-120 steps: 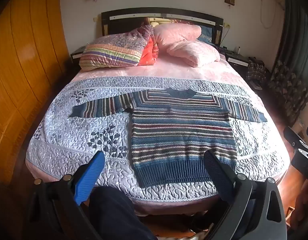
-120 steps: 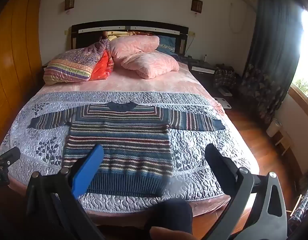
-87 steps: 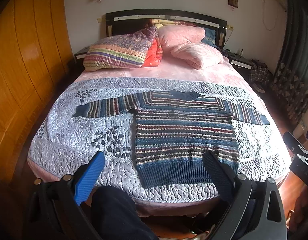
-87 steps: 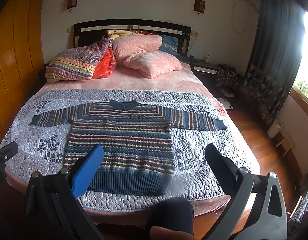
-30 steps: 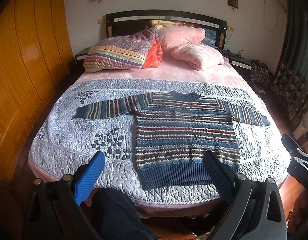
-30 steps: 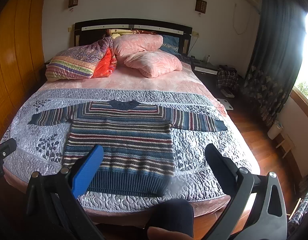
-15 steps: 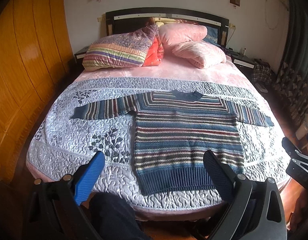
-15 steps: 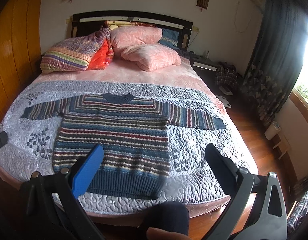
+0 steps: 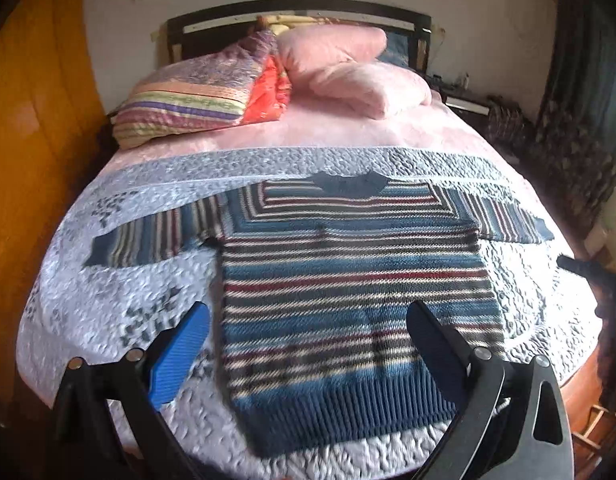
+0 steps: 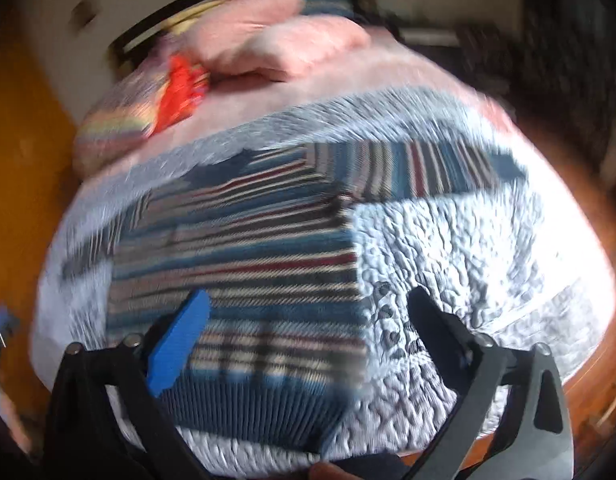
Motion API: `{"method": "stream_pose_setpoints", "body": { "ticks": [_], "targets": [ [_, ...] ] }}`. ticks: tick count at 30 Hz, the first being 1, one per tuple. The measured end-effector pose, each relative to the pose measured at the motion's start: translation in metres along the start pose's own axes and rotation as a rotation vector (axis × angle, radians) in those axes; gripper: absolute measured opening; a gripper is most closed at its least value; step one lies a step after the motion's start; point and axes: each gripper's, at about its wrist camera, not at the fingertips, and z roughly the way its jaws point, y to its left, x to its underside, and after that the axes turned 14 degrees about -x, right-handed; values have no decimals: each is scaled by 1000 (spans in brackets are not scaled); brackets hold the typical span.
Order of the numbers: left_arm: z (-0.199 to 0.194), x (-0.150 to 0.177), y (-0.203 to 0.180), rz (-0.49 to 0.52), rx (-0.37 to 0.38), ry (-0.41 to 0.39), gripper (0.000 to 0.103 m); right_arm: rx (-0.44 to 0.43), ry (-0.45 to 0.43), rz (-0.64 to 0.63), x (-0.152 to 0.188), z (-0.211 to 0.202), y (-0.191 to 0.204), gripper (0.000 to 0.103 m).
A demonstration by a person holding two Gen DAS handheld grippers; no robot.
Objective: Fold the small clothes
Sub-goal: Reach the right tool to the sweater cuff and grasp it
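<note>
A ribbed-hem, striped knit sweater (image 9: 347, 292) lies flat, sleeves spread, on the pebbly quilted bedspread (image 9: 108, 300). The left gripper (image 9: 308, 344) and right gripper (image 10: 308, 344) hover at six o'clock, jaws wide, empty.

bed (image 9: 347, 136), quilt (image 9: 108, 300), sweater (image 9: 347, 280), pillows (image 9: 347, 64)

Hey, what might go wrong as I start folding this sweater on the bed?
The sweater hem lies near the foot edge of the quilt, so a tug could slide it off. The right view is blurred, so a fast grab may miss the sleeve. Thick knit might slip from open fingers.
</note>
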Motion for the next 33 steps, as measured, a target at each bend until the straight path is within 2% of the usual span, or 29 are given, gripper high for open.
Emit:
{"method": "stream_pose_setpoints", "body": {
  "ticks": [1, 2, 3, 5, 6, 9, 13, 18, 24, 33],
  "targets": [
    [10, -3, -6, 3, 6, 6, 99, -17, 6, 65, -6, 8, -22, 77],
    [19, -6, -12, 6, 16, 10, 99, -45, 20, 137, -14, 17, -46, 61],
    [29, -9, -19, 12, 20, 16, 99, -98, 37, 253, -22, 29, -82, 53],
    [44, -14, -31, 11, 28, 24, 99, -138, 15, 396, -30, 40, -131, 48],
    [50, -16, -35, 9, 37, 31, 99, -172, -15, 467, -37, 47, -163, 46],
    [68, -21, -54, 9, 51, 57, 99, -223, -86, 605, -51, 56, -225, 45],
    [86, -29, -93, 54, 0, 95, 99, -195, -156, 721, -73, 67, -301, 45],
    [91, -48, -142, 105, -34, 55, 99, -157, -239, 787, -103, 78, -378, 45],
    [108, -63, -171, 127, -33, 50, 99, -125, -280, 832, -122, 99, -431, 45],
    [127, -66, -195, 147, -5, 65, 99, -156, -277, 820, -131, 113, -440, 45]
  ]
}}
